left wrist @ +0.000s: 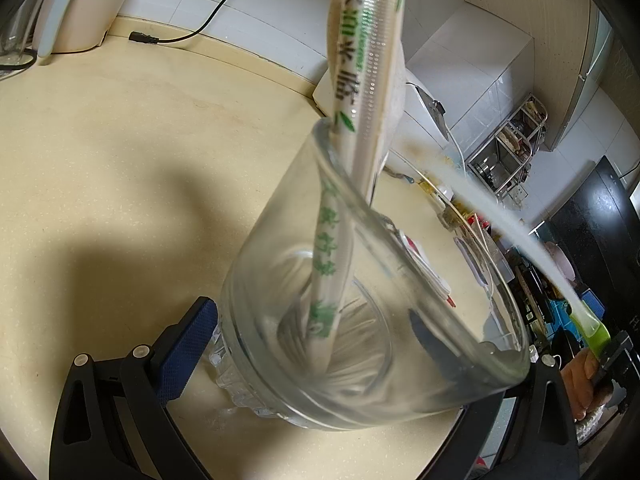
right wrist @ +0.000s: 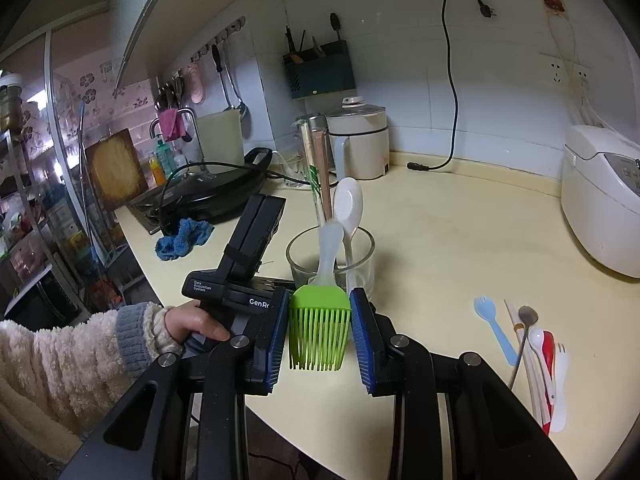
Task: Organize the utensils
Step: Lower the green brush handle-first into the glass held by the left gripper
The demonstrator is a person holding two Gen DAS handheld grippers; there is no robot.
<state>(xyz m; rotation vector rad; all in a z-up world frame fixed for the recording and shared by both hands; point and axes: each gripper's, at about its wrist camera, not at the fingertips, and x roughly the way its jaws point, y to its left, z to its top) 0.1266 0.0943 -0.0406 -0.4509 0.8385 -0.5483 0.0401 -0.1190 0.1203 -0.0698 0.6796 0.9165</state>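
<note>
- The right gripper [right wrist: 319,332], black with ribbed blue pads [right wrist: 276,344], is clamped on a silicone basting brush [right wrist: 320,320] at its lime-green head, whose soft bristles hang toward the camera; its frosted translucent handle points at the glass.
- The left gripper [left wrist: 320,344] grips a clear, smooth-walled glass cup [left wrist: 360,280] with a ribbed base, one blue pad flat against its side; a hand [right wrist: 196,322] in a fluffy cream sleeve holds that tool.
- In the cup stand paper-wrapped chopsticks [left wrist: 360,80] printed with green characters, and a white speckled plastic spoon [right wrist: 348,204] with a rounded bowl.
- On the cream stone-look countertop [right wrist: 440,232], well to the right of the cup, lie a pale blue spork [right wrist: 494,328], bare wooden chopsticks [right wrist: 528,364], a metal spoon [right wrist: 527,316], a white spoon, a red utensil and a white spork.
- Around: a white rice cooker [right wrist: 604,196], a cream electric pot [right wrist: 360,140], a crumpled blue cloth [right wrist: 182,238], a black griddle [right wrist: 216,196] and a loose black power cord [right wrist: 452,80].
- The brush handle and the left tool cover part of the cup's front.
</note>
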